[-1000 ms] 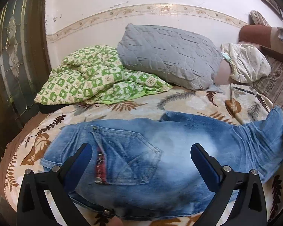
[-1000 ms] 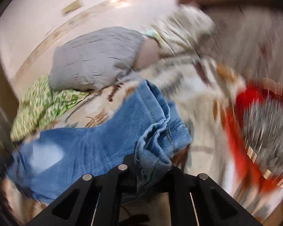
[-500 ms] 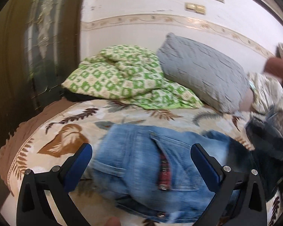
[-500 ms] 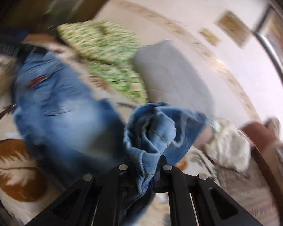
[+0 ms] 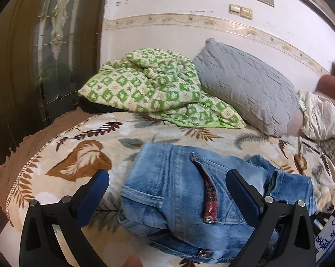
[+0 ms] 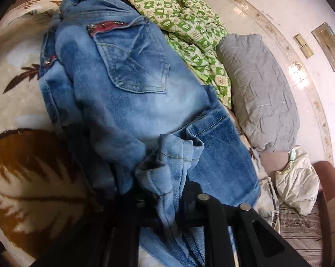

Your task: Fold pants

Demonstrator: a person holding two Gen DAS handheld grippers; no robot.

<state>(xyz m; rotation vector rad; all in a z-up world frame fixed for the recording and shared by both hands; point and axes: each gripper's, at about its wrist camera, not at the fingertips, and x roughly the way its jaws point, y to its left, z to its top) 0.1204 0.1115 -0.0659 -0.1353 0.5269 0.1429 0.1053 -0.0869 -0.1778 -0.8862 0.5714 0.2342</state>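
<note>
Left gripper (image 5: 167, 191): its two blue-padded fingers (image 5: 94, 191) stand wide apart, empty, hovering above the waist end of the faded blue denim jeans (image 5: 180, 191). Right gripper (image 6: 165, 202): jaws pressed together on a bunched leg hem of the jeans (image 6: 131, 93), the cuff crumpled and rising out of the black frame.

The jeans lie on the cream bedspread printed with brown leaves (image 5: 78, 160). They are doubled: the leg end now rests over the seat, near the back pocket. The denim is light-washed, paler at the seat, with a stitched patch pocket and a red plaid trim strip ending in metal snaps (image 5: 209, 198).

Behind the jeans, well apart from them, a rumpled green-and-cream checked quilt (image 5: 158, 89) touches a grey quilted pillow (image 5: 245, 89) propped against the pale wall; a crumpled cream cloth (image 5: 319, 115) lies beside the pillow.

Change from one second ago: the jeans then lay stretched full length across the bed, the right gripper holding the hem at the far end; the hem has since been carried across to the waist side. The left gripper has stayed open throughout.
</note>
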